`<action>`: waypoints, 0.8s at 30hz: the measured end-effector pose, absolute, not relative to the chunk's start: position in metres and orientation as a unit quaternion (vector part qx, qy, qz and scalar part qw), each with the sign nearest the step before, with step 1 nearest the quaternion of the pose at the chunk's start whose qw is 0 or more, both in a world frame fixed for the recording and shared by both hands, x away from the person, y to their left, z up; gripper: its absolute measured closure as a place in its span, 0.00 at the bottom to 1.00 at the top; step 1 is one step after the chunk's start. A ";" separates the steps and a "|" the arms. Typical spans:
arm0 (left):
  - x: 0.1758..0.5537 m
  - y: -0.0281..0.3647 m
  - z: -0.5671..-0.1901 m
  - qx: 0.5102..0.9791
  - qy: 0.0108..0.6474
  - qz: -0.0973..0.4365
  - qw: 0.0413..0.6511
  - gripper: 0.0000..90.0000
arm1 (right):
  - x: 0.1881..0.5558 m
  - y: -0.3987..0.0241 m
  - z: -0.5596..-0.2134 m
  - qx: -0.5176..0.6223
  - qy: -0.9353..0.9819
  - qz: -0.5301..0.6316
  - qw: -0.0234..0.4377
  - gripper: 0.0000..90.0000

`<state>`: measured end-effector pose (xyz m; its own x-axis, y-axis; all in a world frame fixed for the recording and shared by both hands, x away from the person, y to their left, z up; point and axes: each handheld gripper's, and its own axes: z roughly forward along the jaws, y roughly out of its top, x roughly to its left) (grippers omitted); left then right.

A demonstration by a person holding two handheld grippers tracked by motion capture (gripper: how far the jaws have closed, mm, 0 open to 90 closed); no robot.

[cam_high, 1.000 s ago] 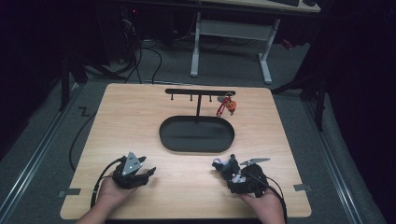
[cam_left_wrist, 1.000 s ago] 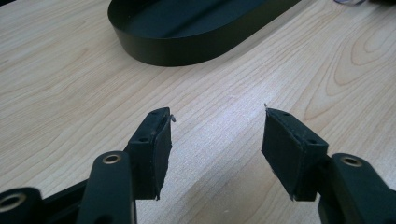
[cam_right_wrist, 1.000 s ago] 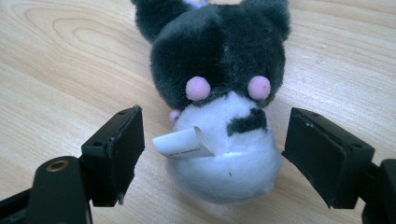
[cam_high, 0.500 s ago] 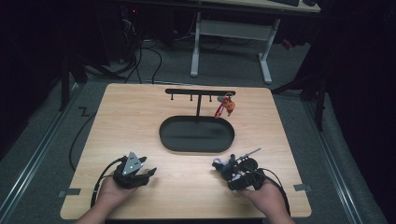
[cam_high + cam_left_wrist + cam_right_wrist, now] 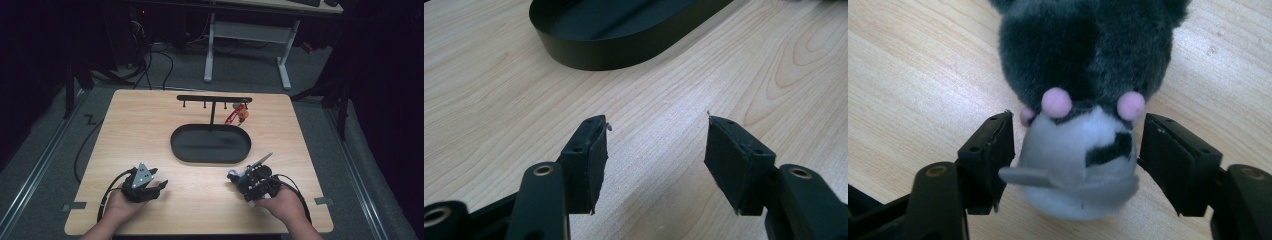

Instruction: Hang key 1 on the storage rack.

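Observation:
A small plush toy (image 5: 1083,100), dark grey with a white end and pink dots, lies on the table between the jaws of my right gripper (image 5: 1075,150). The jaws stand open on either side of it, with a thin gap at each side. In the high view the right gripper (image 5: 239,178) is at the front right of the table, and the plush toy (image 5: 232,174) shows at its tip. My left gripper (image 5: 656,125) is open with nothing between its jaws, low over bare wood. In the high view the left gripper (image 5: 159,186) is at the front left.
A black oval tray (image 5: 176,145) sits mid-table, and its wall (image 5: 624,50) lies ahead of the left gripper. Behind it stands a black T-shaped hook rack (image 5: 214,98) with a red keychain (image 5: 234,116) hanging near its right end. A desk frame (image 5: 247,35) stands beyond the table.
The right hand has rolled a little, so the grey plate on its gripper now tips up toward the tray. The left gripper has not moved.

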<state>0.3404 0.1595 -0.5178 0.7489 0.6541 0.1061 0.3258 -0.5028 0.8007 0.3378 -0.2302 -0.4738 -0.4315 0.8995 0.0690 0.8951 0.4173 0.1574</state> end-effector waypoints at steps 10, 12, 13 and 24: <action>0.341 0.160 -0.517 0.843 0.290 0.203 0.405 0.47 | 0.342 -0.226 -0.480 0.533 0.844 0.067 0.009 0.50; 0.341 0.160 -0.517 0.843 0.290 0.203 0.405 0.47 | 0.341 -0.225 -0.478 0.537 0.841 0.067 0.014 0.51; 0.341 0.159 -0.518 0.843 0.290 0.203 0.405 0.47 | 0.342 -0.225 -0.477 0.532 0.844 0.067 0.019 0.52; 0.339 0.158 -0.518 0.848 0.281 0.207 0.398 0.47 | 0.343 -0.225 -0.454 0.526 0.846 0.081 0.028 0.53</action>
<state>0.3394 0.1577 -0.5183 0.7571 0.6409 0.1269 0.3117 -0.5251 0.7919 0.3425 -0.2250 -0.4543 -0.4451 0.8947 0.0380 0.8858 0.4336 0.1653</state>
